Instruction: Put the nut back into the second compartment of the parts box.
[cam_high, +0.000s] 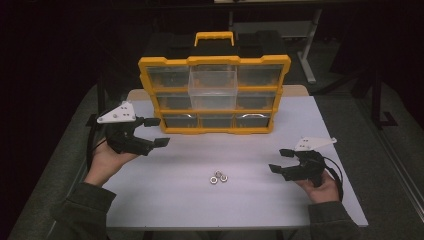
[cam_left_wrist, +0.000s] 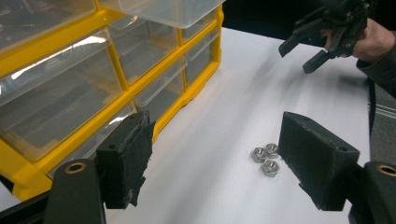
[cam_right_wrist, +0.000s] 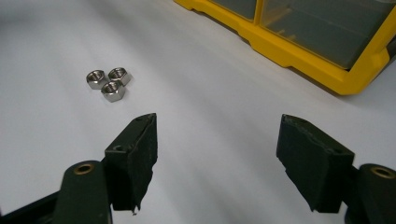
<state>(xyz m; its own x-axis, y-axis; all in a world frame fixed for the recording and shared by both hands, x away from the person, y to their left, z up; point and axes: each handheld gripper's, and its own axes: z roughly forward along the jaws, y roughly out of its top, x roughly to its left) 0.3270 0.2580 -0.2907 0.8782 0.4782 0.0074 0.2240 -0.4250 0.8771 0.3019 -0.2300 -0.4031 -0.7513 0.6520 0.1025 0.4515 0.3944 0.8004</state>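
Three steel hex nuts (cam_high: 218, 177) lie touching each other on the white table (cam_high: 165, 200), in front of a yellow organizer (cam_high: 215, 61) with clear drawers. Its top middle drawer (cam_high: 212, 89) sticks out toward me. My left gripper (cam_high: 160, 132) is held above the table by the organizer's lower left corner, jaws wide apart and empty. In the left gripper view the nuts (cam_left_wrist: 265, 158) lie just inside the right jaw of the left gripper (cam_left_wrist: 215, 140). My right gripper (cam_high: 277, 160) hovers right of the nuts, open and empty. The nuts (cam_right_wrist: 108, 84) sit ahead and left of the right gripper (cam_right_wrist: 218, 126).
The organizer (cam_left_wrist: 187, 100) stands upright at the table's far side, its black carry case behind it. In the left gripper view the right gripper (cam_left_wrist: 296, 58) shows far off in a hand. A dark floor and desk legs surround the table.
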